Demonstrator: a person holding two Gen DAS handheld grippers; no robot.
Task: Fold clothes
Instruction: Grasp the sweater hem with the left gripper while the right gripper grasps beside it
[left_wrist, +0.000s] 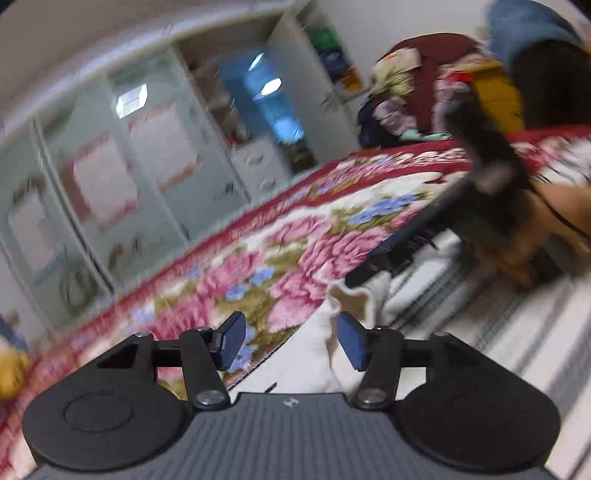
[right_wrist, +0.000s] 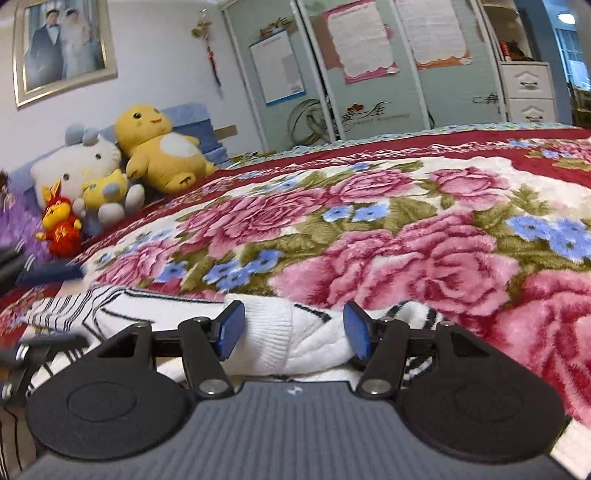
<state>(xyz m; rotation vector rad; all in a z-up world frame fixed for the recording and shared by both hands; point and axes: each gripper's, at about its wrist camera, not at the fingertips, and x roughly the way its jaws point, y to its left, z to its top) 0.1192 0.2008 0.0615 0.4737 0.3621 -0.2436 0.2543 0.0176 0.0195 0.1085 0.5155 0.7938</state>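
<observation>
The white knitted sweater with thin black stripes (right_wrist: 280, 332) lies on the bed's plush red blanket with pink roses (right_wrist: 424, 240), near its edge. The right tool (right_wrist: 293, 330) stands released, its blue pads straddling a ribbed cuff without pressing, probably lining up a grab. The left tool (left_wrist: 291, 341) hangs released too, over white fabric, ready to take a fold.

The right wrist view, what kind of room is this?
Most likely a home bedroom: a bed under a plush red rose-patterned blanket, stuffed toys such as a yellow plush bear at its head, and pale green wardrobe doors behind.
</observation>
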